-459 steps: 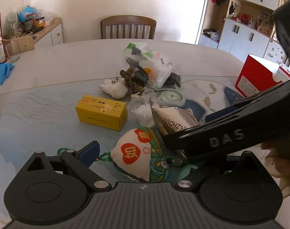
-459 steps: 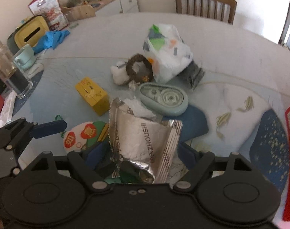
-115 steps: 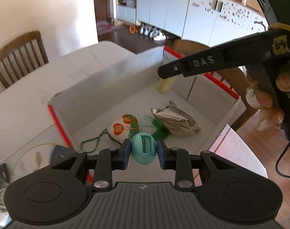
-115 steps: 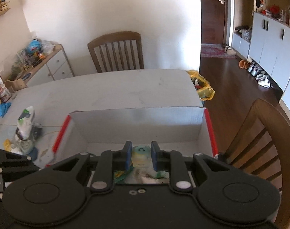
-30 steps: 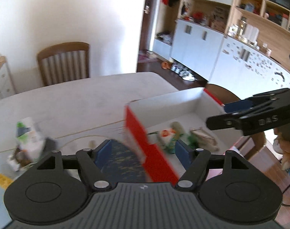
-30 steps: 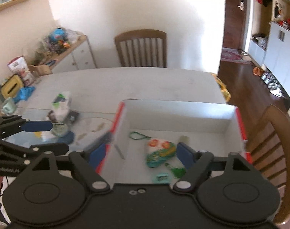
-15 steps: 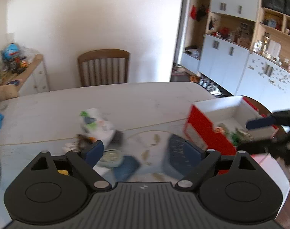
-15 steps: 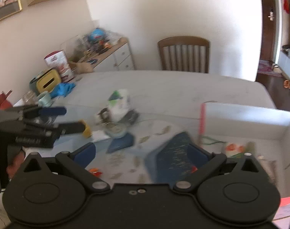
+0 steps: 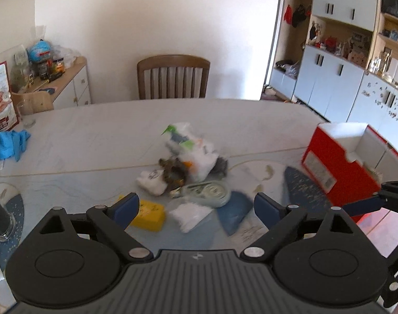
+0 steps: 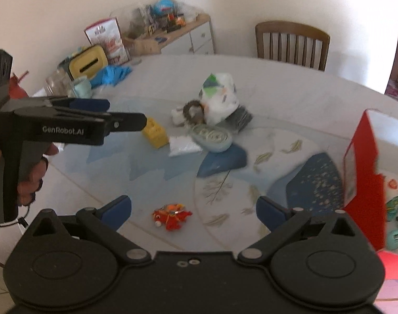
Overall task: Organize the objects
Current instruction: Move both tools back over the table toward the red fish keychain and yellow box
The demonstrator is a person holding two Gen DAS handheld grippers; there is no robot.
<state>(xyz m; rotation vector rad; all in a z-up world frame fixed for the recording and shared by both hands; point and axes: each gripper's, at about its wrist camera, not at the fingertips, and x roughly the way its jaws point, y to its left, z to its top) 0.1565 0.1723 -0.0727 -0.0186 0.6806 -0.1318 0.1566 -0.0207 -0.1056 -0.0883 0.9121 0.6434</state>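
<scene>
- Left gripper hangs above the table with its blue pads spread wide, nothing between them; the right wrist view shows it from the side at the left edge.
- Right gripper is just as wide apart and empty, a small red toy lying on the table between its fingers.
- The pile sits mid-table: yellow box, long side running left to right; teal tape dispenser lying flat; white plastic bag behind it.
- Red box stands open at the table's right edge, with a plush charm and a teal item inside.
- Pale round table, wooden chair at the far side, white cabinets on the right.
</scene>
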